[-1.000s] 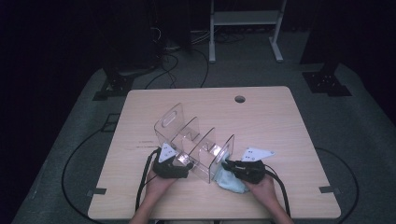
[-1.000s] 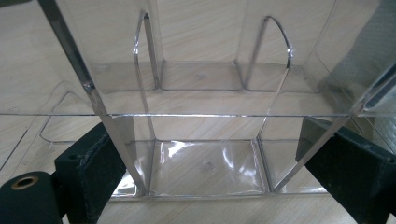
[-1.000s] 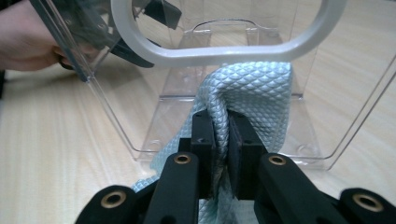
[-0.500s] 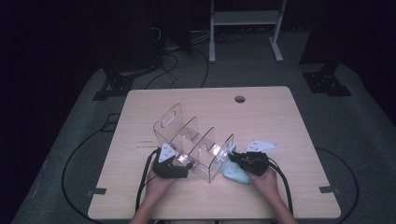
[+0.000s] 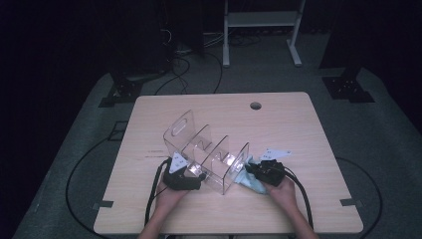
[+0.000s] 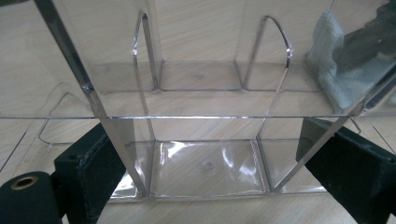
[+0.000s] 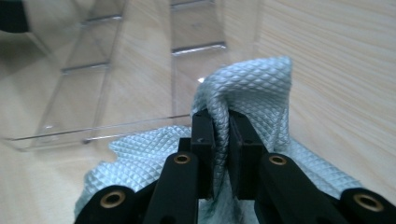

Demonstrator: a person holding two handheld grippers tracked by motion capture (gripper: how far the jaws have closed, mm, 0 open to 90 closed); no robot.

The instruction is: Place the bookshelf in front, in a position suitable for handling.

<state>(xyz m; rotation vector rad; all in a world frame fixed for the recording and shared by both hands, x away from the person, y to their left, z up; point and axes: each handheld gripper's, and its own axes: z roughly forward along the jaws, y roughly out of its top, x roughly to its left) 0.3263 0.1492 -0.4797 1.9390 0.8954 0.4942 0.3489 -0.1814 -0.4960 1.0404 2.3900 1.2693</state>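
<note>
A clear acrylic organizer with several upright dividers stands on the wooden table, toward its near side. My left gripper is at the organizer's near left end, with its black jaws pressed against the outer side walls. My right gripper is at the organizer's right end, shut on a light blue waffle-weave cloth. In the right gripper view the cloth bunches up between the pads and lies against the clear end wall. Through the acrylic the left gripper view shows the cloth.
A round cable hole sits near the table's far edge. Black cables trail from both grippers over the near edge and loop on the grey floor. A white metal stand is beyond the table. Bare tabletop lies beyond and to the right of the organizer.
My right gripper has carried the cloth a little away from the person, up against the organizer's right end wall. The left gripper and the organizer have stayed put.
</note>
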